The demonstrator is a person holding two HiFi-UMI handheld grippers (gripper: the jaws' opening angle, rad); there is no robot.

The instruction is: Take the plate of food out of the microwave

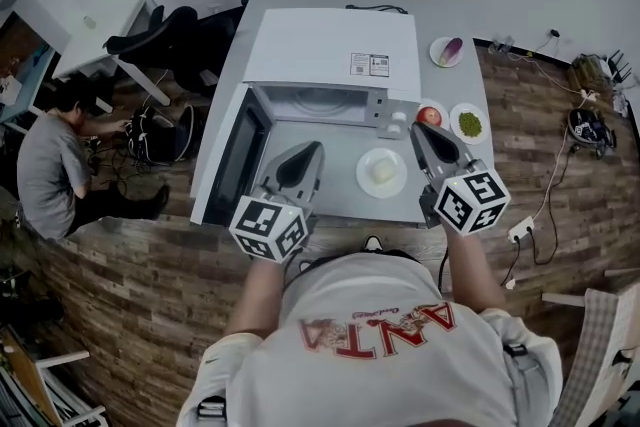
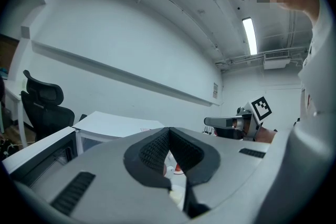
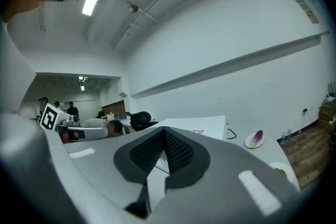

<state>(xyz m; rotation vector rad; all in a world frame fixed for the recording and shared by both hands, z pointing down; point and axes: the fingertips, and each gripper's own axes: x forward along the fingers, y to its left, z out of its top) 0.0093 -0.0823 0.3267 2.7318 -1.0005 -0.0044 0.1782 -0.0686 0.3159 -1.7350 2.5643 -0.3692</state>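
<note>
A white plate of pale food (image 1: pixel 382 172) rests on the grey table (image 1: pixel 340 200) in front of the white microwave (image 1: pixel 335 45). The microwave's door (image 1: pixel 238 160) hangs open to the left and its cavity (image 1: pixel 315 103) looks bare. My left gripper (image 1: pixel 312 147) (image 2: pixel 169 131) is held level above the table, left of the plate, shut with nothing in it. On the plate's right, my right gripper (image 1: pixel 418 127) (image 3: pixel 164 131) is also raised, shut and holding nothing. Each gripper view shows the other gripper alongside.
Right of the microwave are a plate with a red fruit (image 1: pixel 430 116), one with green food (image 1: pixel 468 123) and one with a purple item (image 1: pixel 446 51) (image 3: pixel 255 139). A person (image 1: pixel 50 165) sits on the floor at left near a black office chair (image 1: pixel 160 30).
</note>
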